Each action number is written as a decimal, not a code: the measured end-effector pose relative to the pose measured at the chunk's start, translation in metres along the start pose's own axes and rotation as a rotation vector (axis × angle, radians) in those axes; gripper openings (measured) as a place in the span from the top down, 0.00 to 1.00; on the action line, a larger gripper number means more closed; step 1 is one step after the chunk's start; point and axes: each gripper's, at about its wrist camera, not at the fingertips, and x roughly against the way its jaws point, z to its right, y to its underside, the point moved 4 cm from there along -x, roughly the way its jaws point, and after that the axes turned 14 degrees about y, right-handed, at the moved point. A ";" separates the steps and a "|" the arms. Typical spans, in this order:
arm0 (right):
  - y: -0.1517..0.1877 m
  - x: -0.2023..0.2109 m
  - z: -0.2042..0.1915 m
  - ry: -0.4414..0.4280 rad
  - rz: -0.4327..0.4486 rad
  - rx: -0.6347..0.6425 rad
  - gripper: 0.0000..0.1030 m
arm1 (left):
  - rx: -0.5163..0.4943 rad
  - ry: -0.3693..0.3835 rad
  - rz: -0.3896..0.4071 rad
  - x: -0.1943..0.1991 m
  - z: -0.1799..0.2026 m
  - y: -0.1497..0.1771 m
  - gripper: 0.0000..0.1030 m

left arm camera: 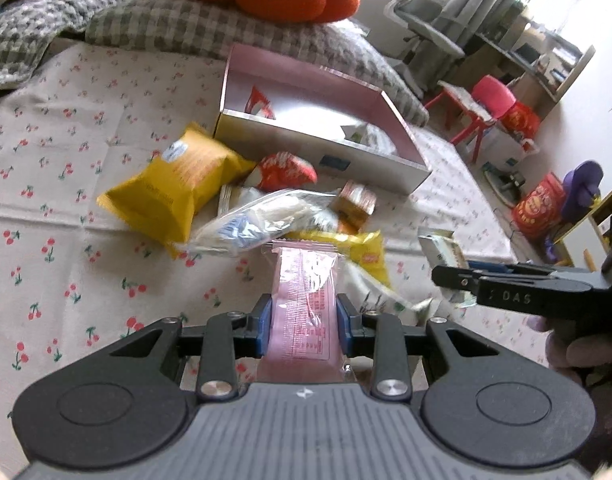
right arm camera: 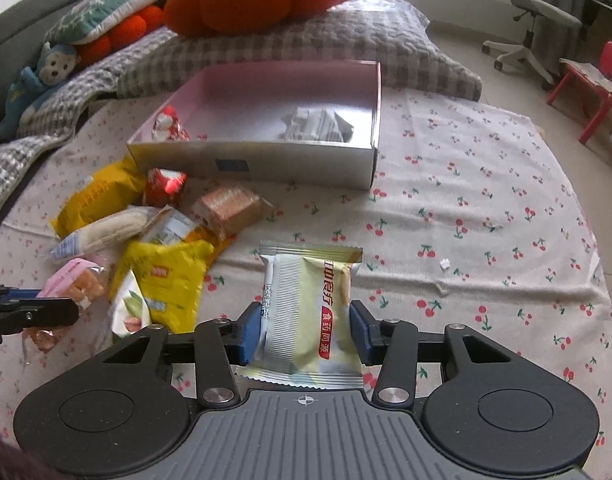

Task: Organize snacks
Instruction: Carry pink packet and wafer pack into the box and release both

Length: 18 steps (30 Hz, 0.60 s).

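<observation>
On the far left of the cherry-print bedsheet (right arm camera: 486, 184) lies the unsorted heap: a puffy yellow snack bag (left arm camera: 173, 188), a red-wrapped sweet (left arm camera: 285, 170), a clear sleeve of pale crackers (left arm camera: 265, 216), a small brown cake packet (right arm camera: 229, 208) and a crumpled yellow wrapper (right arm camera: 165, 280). Just right of that heap, the left gripper (left arm camera: 304, 314) is clamped on a pink wafer packet (left arm camera: 306, 300), its blue pads pressing both long edges while most of the packet sticks out ahead of them over the pile. Further right, the right gripper (right arm camera: 306, 330) grips a pale green and white biscuit packet (right arm camera: 310, 312) the same way, held upright and clear of the sheet. Beyond both stands the open pink-lined box (right arm camera: 376, 92), which already holds a red sweet (right arm camera: 167, 126) in its left corner and grey-white packets (right arm camera: 318, 124) towards the right. The two held packets probably belong in that box, and the risks lie in the carry. Both wrappers are slick film around soft filling, so a pinch on the sides alone could let a packet slide or pivot out if a hand swings fast. The grippers work close together, and could bump if both head for the box at once. A low approach could catch the box's near wall and shove the light box across the sheet.
</observation>
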 end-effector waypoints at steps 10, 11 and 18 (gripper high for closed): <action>-0.028 0.008 0.005 -0.013 0.036 -0.063 0.57 | -0.028 0.019 0.076 -0.006 0.018 -0.030 0.72; -0.031 0.008 0.006 -0.013 0.040 -0.070 0.57 | -0.029 0.020 0.082 -0.008 0.019 -0.034 0.72; -0.059 0.011 0.012 -0.018 0.073 -0.121 0.57 | -0.009 0.029 0.122 -0.019 0.022 -0.055 0.72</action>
